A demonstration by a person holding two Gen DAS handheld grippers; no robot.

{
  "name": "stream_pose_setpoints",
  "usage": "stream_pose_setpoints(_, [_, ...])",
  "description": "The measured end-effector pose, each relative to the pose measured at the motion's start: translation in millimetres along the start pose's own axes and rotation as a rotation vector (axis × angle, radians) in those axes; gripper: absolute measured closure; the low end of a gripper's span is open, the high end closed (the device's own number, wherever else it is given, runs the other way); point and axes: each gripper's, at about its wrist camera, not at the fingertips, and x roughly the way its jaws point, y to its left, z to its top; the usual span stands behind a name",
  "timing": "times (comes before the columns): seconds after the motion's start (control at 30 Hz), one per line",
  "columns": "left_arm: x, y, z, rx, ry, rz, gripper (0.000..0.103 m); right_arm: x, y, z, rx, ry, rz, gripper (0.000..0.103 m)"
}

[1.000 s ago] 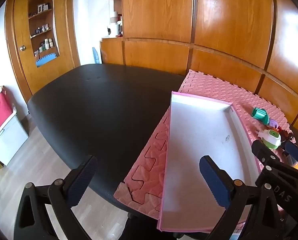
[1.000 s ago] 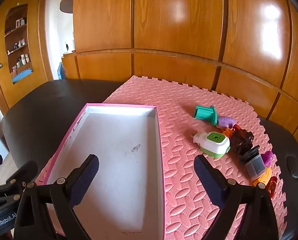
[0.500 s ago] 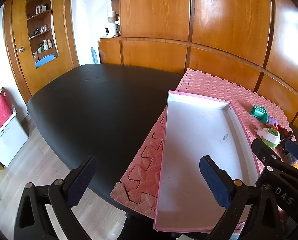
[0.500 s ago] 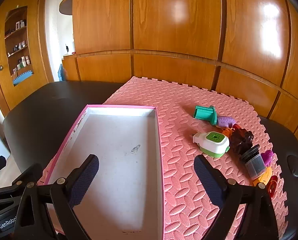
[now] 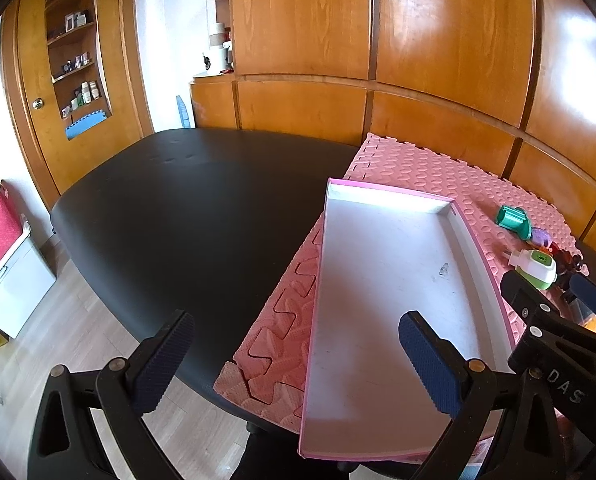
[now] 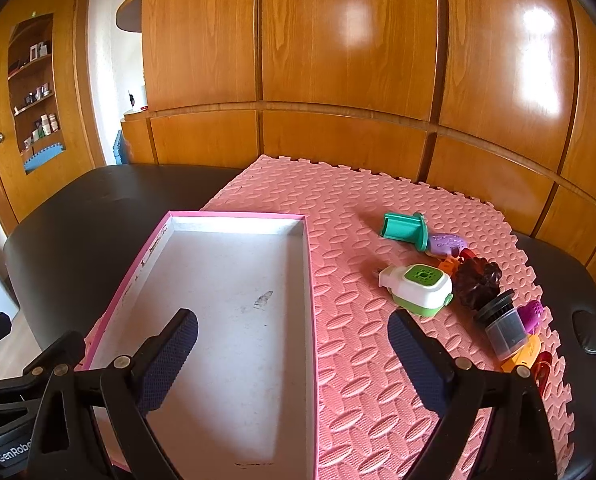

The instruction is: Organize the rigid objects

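Two hand-held claws hover over a black worktop [image 6: 77,200], both spread wide and gripping nothing: the right claw [image 6: 291,354] above the near edge of a pink foam mat [image 6: 338,208], the left claw [image 5: 293,358] over the mat's left border. A shallow pink-rimmed box [image 6: 233,214] sits empty on the mat's left half. To its right, well apart, lies a cluster of small toys: a teal piece [image 6: 404,230], a white-and-green gadget [image 6: 418,288], a dark figure [image 6: 478,280] and a grey capped cup [image 6: 504,328]
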Motion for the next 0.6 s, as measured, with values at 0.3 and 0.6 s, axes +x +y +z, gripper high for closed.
stream_pose_setpoints(0.3, [-3, -2, 0, 0.008, -0.001, -0.018, 0.001, -3, -3, 0, 0.008, -0.007, -0.008, 0.006])
stream_pose_setpoints(0.6, [-4, -12, 1, 0.049, 0.005, -0.024, 0.0, -1, -12, -3, 0.015, 0.0, -0.022, 0.006])
